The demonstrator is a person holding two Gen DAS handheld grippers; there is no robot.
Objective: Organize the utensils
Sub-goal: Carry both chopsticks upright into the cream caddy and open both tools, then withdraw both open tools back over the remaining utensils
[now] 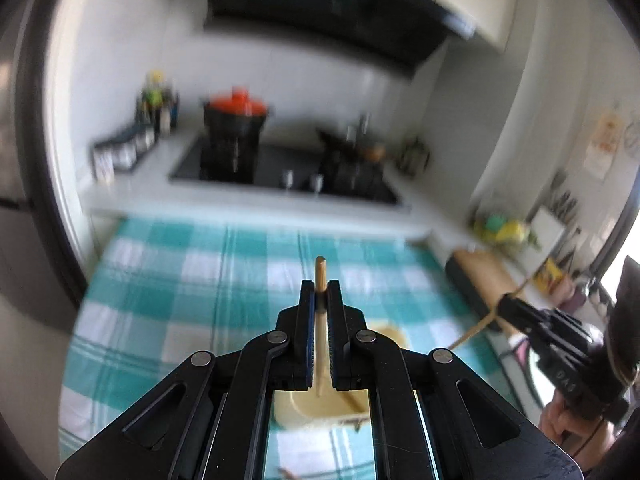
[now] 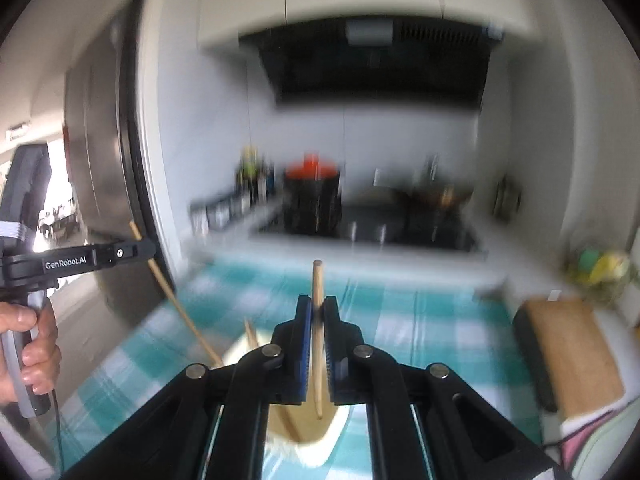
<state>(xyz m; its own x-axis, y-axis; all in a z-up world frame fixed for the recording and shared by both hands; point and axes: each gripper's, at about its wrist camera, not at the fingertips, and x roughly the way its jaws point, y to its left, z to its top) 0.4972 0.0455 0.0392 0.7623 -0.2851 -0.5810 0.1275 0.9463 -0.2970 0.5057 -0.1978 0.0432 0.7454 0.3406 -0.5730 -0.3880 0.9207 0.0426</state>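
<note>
My left gripper (image 1: 320, 292) is shut on a wooden chopstick (image 1: 320, 272) that stands upright between its pads, tip above the fingers. Below it a cream holder (image 1: 296, 408) rests on the checked cloth, with another stick lying in it. My right gripper (image 2: 317, 308) is shut on a second chopstick (image 2: 318, 276), also upright, over the same cream holder (image 2: 304, 428). Each gripper shows in the other view: the right gripper (image 1: 505, 302) at the right edge, the left gripper (image 2: 150, 249) at the left with its chopstick (image 2: 176, 300) slanting down towards the holder.
A teal checked cloth (image 1: 180, 280) covers the table. Behind it is a hob (image 1: 280, 168) with a red-lidded pot (image 1: 236, 120). A wooden board (image 2: 572, 352) lies at the right, a steel fridge (image 2: 104, 160) stands at the left. A hand (image 2: 36, 344) grips the left handle.
</note>
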